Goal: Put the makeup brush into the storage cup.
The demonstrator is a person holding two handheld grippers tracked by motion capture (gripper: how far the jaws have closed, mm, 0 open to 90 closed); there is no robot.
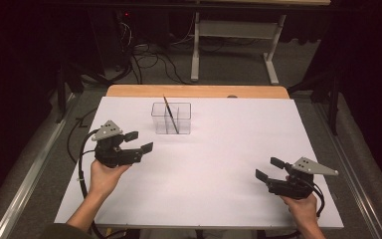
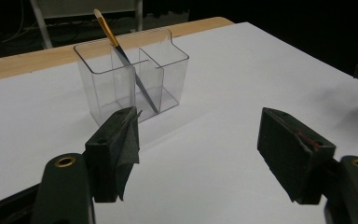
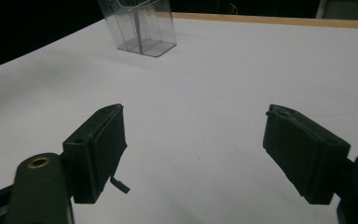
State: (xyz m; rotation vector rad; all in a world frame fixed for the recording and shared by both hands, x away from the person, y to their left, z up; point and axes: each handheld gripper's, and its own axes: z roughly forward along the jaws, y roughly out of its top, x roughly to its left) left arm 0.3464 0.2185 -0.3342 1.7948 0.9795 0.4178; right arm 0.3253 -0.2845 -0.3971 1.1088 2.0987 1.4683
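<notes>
A clear plastic holder (image 1: 171, 118) with divided compartments stands on the white table near its far edge, also seen as the holder (image 2: 133, 79) and the holder (image 3: 140, 28). A thin pen (image 2: 123, 58) with a gold upper end leans inside it, tip down; the pen (image 1: 170, 114) shows from above too. My left gripper (image 1: 139, 141) is open, held a little to the left and in front of the holder, nothing between its pads. My right gripper (image 1: 270, 168) is open near the table's front right, nothing between its pads.
The white table sheet (image 1: 219, 149) lies over a wooden top whose far edge (image 1: 199, 91) shows. Beyond stand a white table frame (image 1: 234, 45) and cables on the floor (image 1: 149, 59). Metal rails run along both sides of the table.
</notes>
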